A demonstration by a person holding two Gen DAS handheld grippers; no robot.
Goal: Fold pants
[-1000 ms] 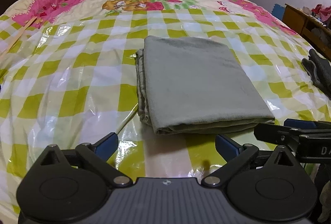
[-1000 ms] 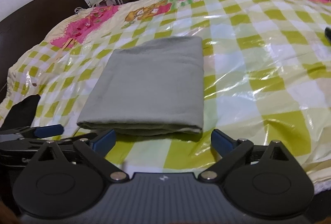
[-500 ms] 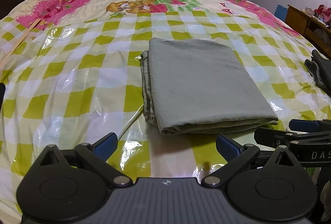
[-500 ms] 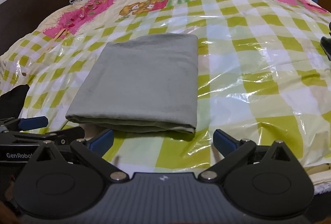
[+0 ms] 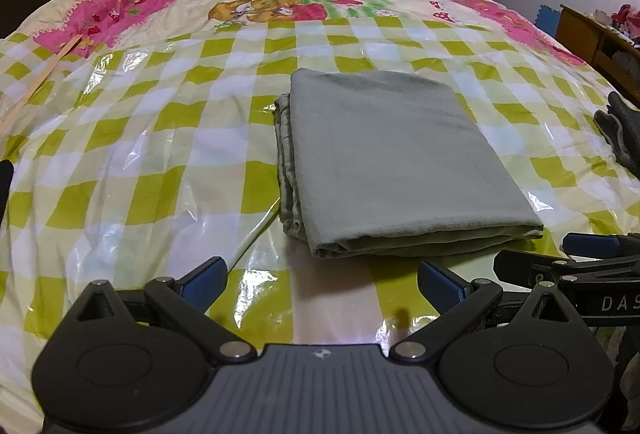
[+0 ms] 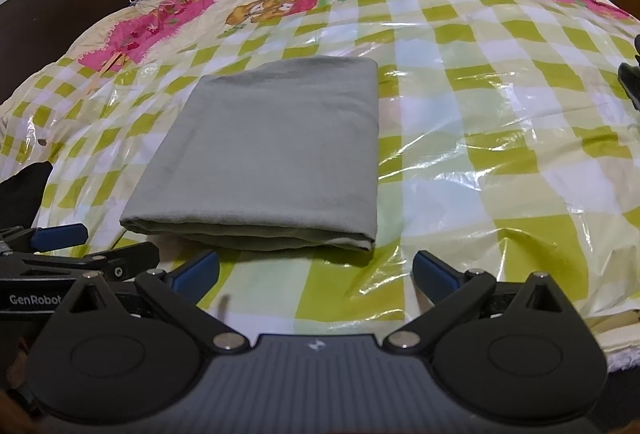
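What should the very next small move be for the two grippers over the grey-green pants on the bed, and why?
Probably draw both back a little and stop. The pants already lie as a flat, squared stack on the bed, and the left gripper and right gripper are open, empty and short of its near edge.

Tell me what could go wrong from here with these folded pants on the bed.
1. The folded pants lie on a glossy plastic sheet; a nudge from either open gripper might slide the bundle or spring the layers apart.
2. The stacked edges on the bundle's left side look uneven, so lifting there could pull loose only some layers.
3. The left gripper and right gripper sit close together and could bump.
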